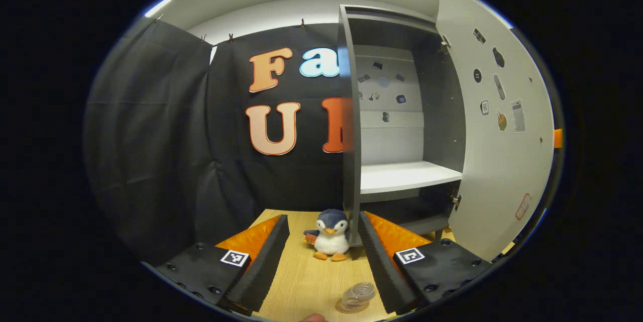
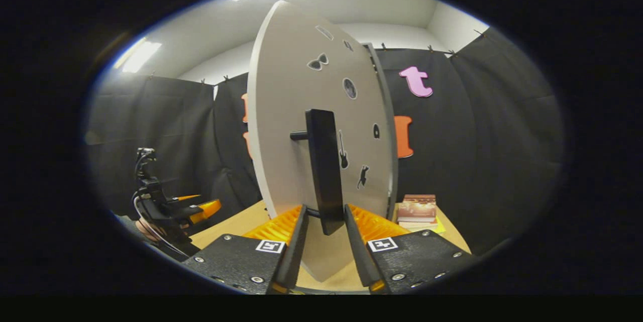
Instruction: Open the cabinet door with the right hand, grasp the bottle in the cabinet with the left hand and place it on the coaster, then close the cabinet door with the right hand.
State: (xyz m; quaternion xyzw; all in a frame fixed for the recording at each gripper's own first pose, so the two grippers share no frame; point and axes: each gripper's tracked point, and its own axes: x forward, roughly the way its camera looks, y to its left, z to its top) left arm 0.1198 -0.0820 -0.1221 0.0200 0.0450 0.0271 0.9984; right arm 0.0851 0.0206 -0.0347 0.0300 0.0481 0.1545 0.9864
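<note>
The clear plastic bottle (image 1: 357,296) is seen standing on the round coaster (image 1: 346,308), between the left gripper's (image 1: 321,251) widely parted, empty fingers. Beyond it, the white cabinet door (image 2: 301,111) is swung open; its upright black bar handle (image 2: 324,171) is bracketed by the right gripper (image 2: 324,234), contact unclear.

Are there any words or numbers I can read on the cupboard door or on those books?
Nothing here can be read.
Paper label on the inside of the cabinet door: print too small to read.
Small stickers on the door's outside: pictures, not words.
Books: covers too blurred to read.
</note>
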